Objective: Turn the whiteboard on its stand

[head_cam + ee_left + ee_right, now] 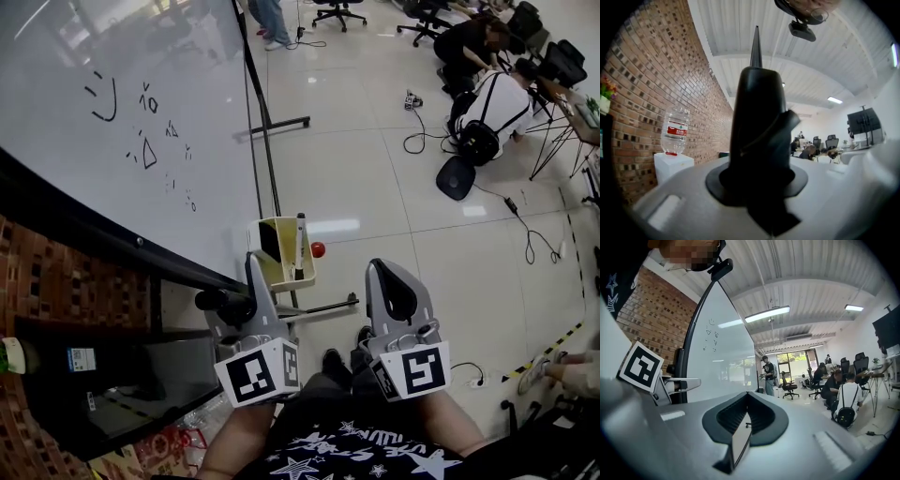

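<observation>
The whiteboard (84, 178) fills the left of the head view, tilted, with black marks on it and a black frame (103, 234) along its lower edge. In the right gripper view the whiteboard (724, 352) stands upright at left. A black knob (223, 302) sticks out at the stand's post. My left gripper (251, 292) is shut on this black knob (759, 136), which fills the left gripper view. My right gripper (396, 281) hangs beside it over the floor, away from the board. Its jaws (745, 423) are together with nothing between them.
A yellowish tray (281, 251) on the stand holds a marker (299, 246) and a red ball (318, 249). The stand's feet (281, 124) lie across the tiled floor. People (492, 103), office chairs and cables (530, 234) are at the right. A brick wall (56, 281) lies left, a water bottle (675, 131) beside it.
</observation>
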A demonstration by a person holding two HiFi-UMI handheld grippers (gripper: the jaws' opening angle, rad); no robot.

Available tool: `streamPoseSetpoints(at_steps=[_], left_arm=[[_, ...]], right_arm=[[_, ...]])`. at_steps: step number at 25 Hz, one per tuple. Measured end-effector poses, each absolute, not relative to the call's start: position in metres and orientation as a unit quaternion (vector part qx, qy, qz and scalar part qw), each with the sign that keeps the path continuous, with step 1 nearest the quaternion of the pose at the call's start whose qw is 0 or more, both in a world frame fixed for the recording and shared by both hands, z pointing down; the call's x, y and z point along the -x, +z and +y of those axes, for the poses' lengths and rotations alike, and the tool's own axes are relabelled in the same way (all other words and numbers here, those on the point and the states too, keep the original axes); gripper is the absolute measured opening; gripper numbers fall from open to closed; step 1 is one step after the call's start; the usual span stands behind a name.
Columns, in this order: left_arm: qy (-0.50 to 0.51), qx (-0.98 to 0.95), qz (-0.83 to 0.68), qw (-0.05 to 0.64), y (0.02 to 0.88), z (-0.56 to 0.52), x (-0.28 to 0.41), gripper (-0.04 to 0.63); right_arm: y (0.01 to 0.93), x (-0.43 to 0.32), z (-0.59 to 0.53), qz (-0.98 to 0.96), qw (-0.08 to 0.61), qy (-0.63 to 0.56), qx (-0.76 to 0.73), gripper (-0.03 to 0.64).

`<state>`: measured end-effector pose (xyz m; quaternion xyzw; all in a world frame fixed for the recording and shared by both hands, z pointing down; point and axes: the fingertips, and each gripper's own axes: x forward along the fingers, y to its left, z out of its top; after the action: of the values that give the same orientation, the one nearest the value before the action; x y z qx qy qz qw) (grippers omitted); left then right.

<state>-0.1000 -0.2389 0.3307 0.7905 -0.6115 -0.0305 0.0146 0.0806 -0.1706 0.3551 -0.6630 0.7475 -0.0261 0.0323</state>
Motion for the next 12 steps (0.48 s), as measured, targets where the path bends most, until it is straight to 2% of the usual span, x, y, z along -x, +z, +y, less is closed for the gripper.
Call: streamPoseSetpoints(at_steps=[12], left_arm=[[-0.025, -0.782, -0.623, 0.0, 0.332, -0.205, 0.105, 0.104]], right_arm=[[0.349, -0.054, -0.148, 0.803, 0.036, -0.049, 0.593, 0.008]])
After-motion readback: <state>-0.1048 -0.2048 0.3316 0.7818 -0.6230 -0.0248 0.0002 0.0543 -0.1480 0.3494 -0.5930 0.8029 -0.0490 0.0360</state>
